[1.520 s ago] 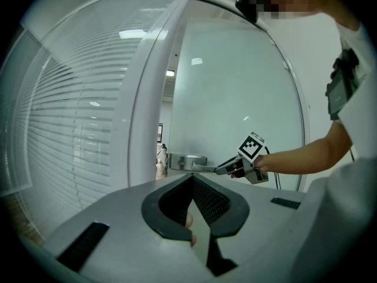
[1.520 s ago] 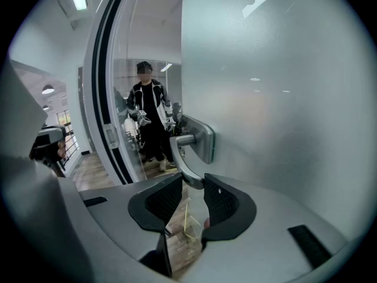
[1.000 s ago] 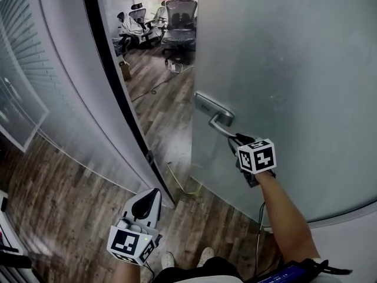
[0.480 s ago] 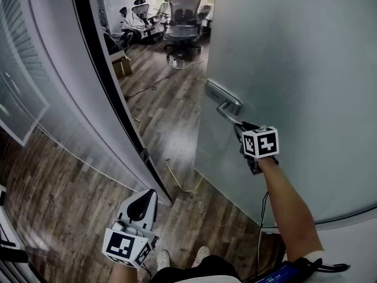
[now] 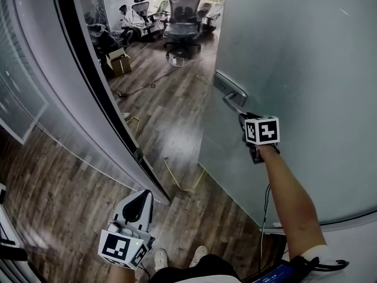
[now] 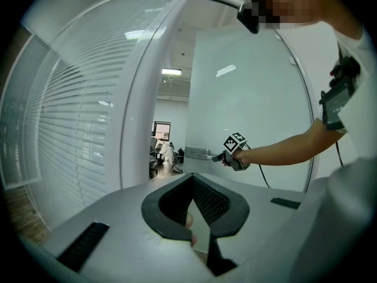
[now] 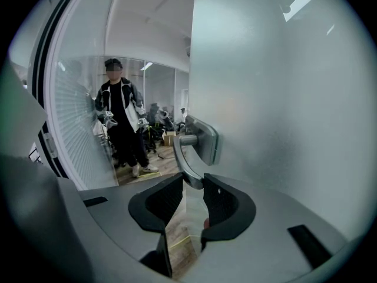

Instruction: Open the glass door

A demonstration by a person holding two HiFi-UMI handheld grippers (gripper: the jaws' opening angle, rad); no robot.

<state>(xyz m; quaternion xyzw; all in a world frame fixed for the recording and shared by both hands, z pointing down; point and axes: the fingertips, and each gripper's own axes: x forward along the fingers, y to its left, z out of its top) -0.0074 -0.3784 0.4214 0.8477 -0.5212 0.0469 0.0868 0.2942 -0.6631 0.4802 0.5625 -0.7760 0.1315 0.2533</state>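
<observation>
The frosted glass door [image 5: 306, 52] stands partly open, its free edge near the middle of the head view. On it, a silver lever handle [image 5: 234, 103] hangs from its plate. My right gripper [image 5: 242, 118] is shut on the end of that lever; in the right gripper view the lever [image 7: 187, 158] sits pinched between the pads [image 7: 193, 184]. My left gripper [image 5: 143, 198] hangs low near the floor, left of the doorway, jaws closed with nothing in them. The left gripper view looks past its own tips [image 6: 193, 178] to the right gripper [image 6: 227, 157] on the handle.
A black door frame [image 5: 94, 87] and a glass wall with blinds [image 5: 23, 99] stand left of the opening. Beyond it are office chairs [image 5: 179, 16], a cardboard box [image 5: 119, 62] and a floor cable [image 5: 147, 87]. A person [image 7: 121, 128] stands inside the room.
The door has swung further open, its edge and handle moving right in the head view. My right gripper has gone with the handle. The left gripper has hardly moved.
</observation>
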